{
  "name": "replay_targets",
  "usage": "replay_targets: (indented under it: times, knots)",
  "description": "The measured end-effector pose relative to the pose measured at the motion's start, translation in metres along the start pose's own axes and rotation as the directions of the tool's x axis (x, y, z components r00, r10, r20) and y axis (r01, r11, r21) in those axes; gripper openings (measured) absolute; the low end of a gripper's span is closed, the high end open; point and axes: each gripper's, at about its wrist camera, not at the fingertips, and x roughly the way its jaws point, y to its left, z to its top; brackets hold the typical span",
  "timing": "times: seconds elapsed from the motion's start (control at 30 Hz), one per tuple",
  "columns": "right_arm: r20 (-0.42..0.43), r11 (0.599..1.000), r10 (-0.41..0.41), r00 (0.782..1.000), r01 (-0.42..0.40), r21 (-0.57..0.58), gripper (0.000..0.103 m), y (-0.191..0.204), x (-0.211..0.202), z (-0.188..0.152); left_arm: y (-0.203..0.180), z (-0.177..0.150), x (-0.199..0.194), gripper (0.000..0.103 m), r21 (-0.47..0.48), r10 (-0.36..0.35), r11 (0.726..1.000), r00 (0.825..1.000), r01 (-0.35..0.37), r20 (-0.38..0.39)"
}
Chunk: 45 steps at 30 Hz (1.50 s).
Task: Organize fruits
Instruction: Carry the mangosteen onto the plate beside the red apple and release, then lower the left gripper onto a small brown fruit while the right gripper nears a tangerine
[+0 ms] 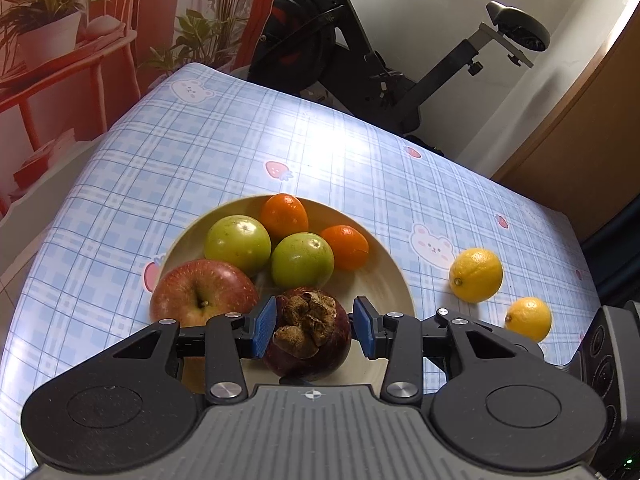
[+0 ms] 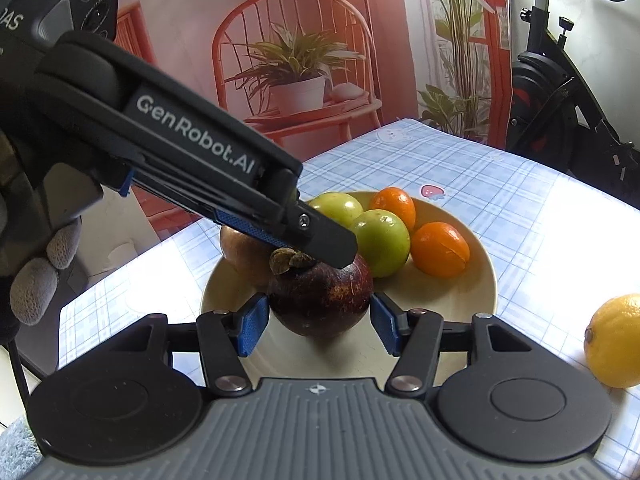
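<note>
Straddling a dark mangosteen (image 1: 308, 340) in the cream bowl (image 1: 390, 264), the left gripper (image 1: 314, 330) pinches the fruit from above, while the right gripper (image 2: 318, 322) brackets it, contact unclear. Beyond lie a red apple (image 1: 202, 292), two green fruits (image 1: 302, 260), two oranges (image 1: 346, 246); two lemons (image 1: 476, 274) rest on the checked tablecloth (image 1: 200, 152).

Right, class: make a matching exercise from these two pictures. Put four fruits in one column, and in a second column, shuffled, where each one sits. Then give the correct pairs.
Column one:
1. mangosteen
2. red apple
3. lemons
4. oranges

Column two:
A. on the tablecloth, outside the plate
B. at the plate's far side
C. between the gripper pads at the plate's near edge
D. at the plate's near left, beside the mangosteen

Pairs: 1-C, 2-D, 3-A, 4-B
</note>
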Motion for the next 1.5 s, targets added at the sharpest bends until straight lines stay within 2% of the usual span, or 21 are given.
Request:
replay_targets:
  times: [0.3,0.5,0.83,1.0,1.17,1.37,1.5]
  knots:
    - [0.003,1.0,0.007,1.0,-0.007,0.005,0.059,-0.002,0.0,-0.002,0.0,-0.001,0.0,0.044,-0.005,-0.004,1.0,1.0,0.004,0.018]
    - [0.0,1.0,-0.018,1.0,0.018,0.003,0.062,0.0,-0.006,0.0,-0.004,-0.001,-0.007,0.044,0.002,0.006,1.0,0.999,-0.006,0.04]
    - [0.066,0.997,-0.079,0.995,0.078,0.011,0.062,-0.009,-0.048,-0.006,-0.026,-0.006,-0.026,0.044,0.045,0.045,0.998,0.994,-0.049,0.096]
    - [0.115,0.988,-0.151,0.982,0.148,0.036,0.062,-0.025,-0.083,-0.021,-0.052,-0.015,-0.036,0.044,0.083,0.044,0.995,0.99,-0.056,0.136]
    - [0.16,0.97,-0.238,0.958,0.228,0.079,0.062,-0.048,-0.127,-0.042,-0.083,-0.034,-0.038,0.044,0.087,0.002,0.996,0.984,-0.017,0.176]
    - [0.17,0.943,-0.325,0.931,0.304,0.139,0.062,-0.07,-0.17,-0.077,-0.116,-0.059,-0.028,0.044,0.101,-0.047,0.995,0.976,0.026,0.214]
    - [0.161,0.932,-0.343,0.925,0.314,0.178,0.062,-0.076,-0.186,-0.101,-0.126,-0.08,-0.019,0.044,0.094,-0.062,0.995,0.976,0.043,0.209]
